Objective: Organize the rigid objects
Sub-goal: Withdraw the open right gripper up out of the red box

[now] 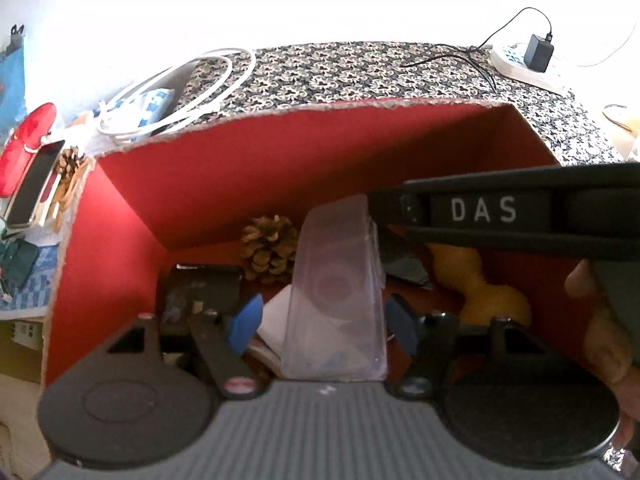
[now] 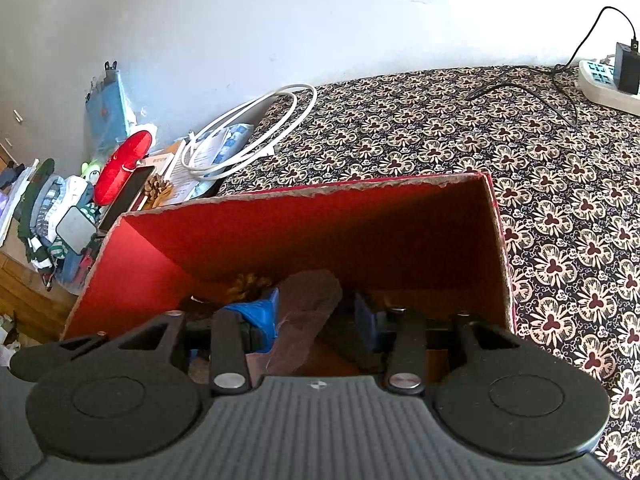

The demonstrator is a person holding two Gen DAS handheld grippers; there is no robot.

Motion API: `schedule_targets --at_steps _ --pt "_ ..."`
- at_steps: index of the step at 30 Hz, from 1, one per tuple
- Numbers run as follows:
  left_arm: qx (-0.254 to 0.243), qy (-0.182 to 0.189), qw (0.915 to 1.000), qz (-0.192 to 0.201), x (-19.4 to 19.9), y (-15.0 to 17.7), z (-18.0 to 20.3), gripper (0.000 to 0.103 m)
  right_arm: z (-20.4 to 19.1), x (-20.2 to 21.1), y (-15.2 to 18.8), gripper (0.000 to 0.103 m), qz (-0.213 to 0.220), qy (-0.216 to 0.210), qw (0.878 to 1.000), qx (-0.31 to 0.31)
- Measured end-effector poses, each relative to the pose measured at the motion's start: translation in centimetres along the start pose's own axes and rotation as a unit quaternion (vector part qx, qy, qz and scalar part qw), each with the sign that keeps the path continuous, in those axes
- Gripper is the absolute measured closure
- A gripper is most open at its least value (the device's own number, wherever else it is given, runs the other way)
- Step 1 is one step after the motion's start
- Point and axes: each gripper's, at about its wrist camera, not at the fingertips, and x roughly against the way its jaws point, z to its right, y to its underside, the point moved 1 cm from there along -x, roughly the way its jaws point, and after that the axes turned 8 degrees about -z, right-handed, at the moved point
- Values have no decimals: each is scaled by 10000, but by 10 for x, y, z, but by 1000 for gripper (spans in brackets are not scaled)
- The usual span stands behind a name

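A red cardboard box (image 1: 248,168) stands open on the patterned cloth; it also shows in the right wrist view (image 2: 304,232). My left gripper (image 1: 324,324) is inside it, its blue pads (image 1: 246,322) on either side of a clear plastic case (image 1: 336,292); whether they press it I cannot tell. On the box floor lie a pine cone (image 1: 268,248), a black device (image 1: 200,292) and a yellow object (image 1: 492,292). My right gripper (image 2: 316,316) is also in the box, pads around a dark translucent piece (image 2: 304,320). Its black body (image 1: 500,208) crosses the left wrist view.
Left of the box lie a white cable coil (image 2: 256,128), a red case (image 2: 120,164), a phone (image 2: 128,196), another pine cone (image 2: 158,188) and clothes (image 2: 48,216). A power strip with a black adapter (image 2: 626,68) sits far right on the patterned cloth (image 2: 560,200).
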Motion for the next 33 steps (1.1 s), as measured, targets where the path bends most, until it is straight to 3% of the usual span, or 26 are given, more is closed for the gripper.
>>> schedule_targets --at_steps 33 --pt "-141 -151 9996 178 1 3 4 35 2 -1 -1 79 17 194 9998 8"
